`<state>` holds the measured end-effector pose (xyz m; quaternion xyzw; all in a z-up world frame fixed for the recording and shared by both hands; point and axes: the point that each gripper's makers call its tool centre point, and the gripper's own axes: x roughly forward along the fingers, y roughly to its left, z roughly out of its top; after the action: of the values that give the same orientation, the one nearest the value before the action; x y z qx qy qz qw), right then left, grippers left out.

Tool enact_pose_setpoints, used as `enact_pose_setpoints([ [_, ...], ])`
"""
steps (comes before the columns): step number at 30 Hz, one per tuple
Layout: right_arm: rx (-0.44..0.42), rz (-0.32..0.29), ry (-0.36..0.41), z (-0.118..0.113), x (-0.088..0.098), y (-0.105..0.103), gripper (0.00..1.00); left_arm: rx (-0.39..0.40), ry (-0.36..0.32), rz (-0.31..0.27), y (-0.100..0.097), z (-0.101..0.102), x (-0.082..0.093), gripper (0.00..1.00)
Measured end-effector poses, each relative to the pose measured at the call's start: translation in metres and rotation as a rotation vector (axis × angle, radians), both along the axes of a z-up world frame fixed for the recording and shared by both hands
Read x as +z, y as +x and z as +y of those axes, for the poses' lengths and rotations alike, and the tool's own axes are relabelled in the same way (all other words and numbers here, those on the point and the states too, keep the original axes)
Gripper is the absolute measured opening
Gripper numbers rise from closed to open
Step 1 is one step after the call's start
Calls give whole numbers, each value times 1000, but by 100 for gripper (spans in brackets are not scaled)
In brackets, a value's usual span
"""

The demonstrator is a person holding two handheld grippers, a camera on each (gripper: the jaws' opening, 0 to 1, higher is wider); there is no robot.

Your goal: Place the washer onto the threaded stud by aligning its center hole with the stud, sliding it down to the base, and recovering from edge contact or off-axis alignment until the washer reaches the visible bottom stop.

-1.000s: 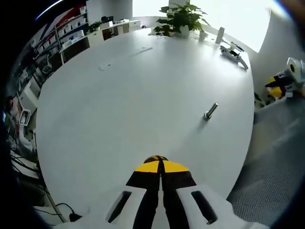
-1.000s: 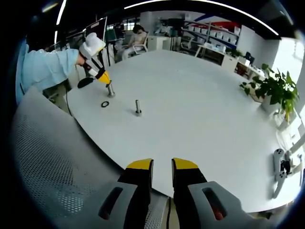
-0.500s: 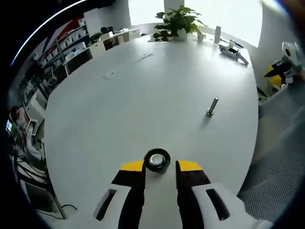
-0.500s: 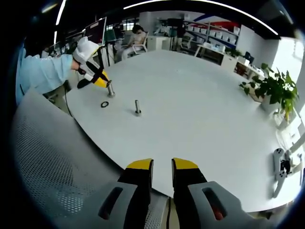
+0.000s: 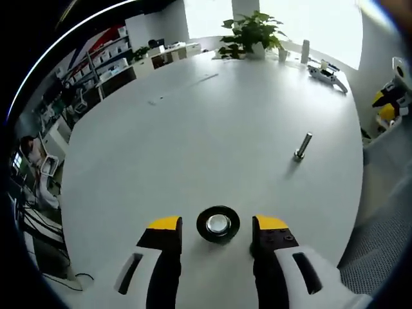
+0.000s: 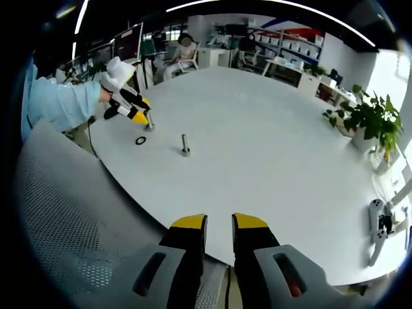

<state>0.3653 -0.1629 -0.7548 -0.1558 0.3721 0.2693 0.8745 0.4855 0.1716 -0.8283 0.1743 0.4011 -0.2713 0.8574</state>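
White round tabletop spreads beneath the left gripper, whose yellow-tipped jaws stand wide apart and hold nothing, bracketing a black ring with a bright metal centre that sits midway between them. It is seen end-on, so its long axis runs straight toward the camera. It reads as an upright stud viewed from above with a dark collar around it, though whether that collar is a seated washer or the stud's own base cannot be told. In the right gripper view the left gripper, held by a person in a light blue sleeve, hangs at the top of a short upright metal stud near the tabletop's edge. A flat black washer lies on the surface just beside that stud, apart from it. A second upright threaded stud stands a little farther in, to the right and ahead of the left jaws. The right gripper hovers well away over a grey mesh chair back, its jaws parted by a narrow gap and empty. The left hand is by far the nearer to both washer and studs, so any next grasp likely falls to it.
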Motion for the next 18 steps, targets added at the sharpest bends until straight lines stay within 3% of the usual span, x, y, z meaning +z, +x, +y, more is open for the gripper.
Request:
enact_pose_setpoints([
  [9, 0, 2, -1, 0, 0, 0, 18, -18, 24, -12, -1, 1, -5, 25],
  [18, 2, 4, -4, 0, -1, -1, 18, -40, 44, -43, -3, -1, -2, 24],
])
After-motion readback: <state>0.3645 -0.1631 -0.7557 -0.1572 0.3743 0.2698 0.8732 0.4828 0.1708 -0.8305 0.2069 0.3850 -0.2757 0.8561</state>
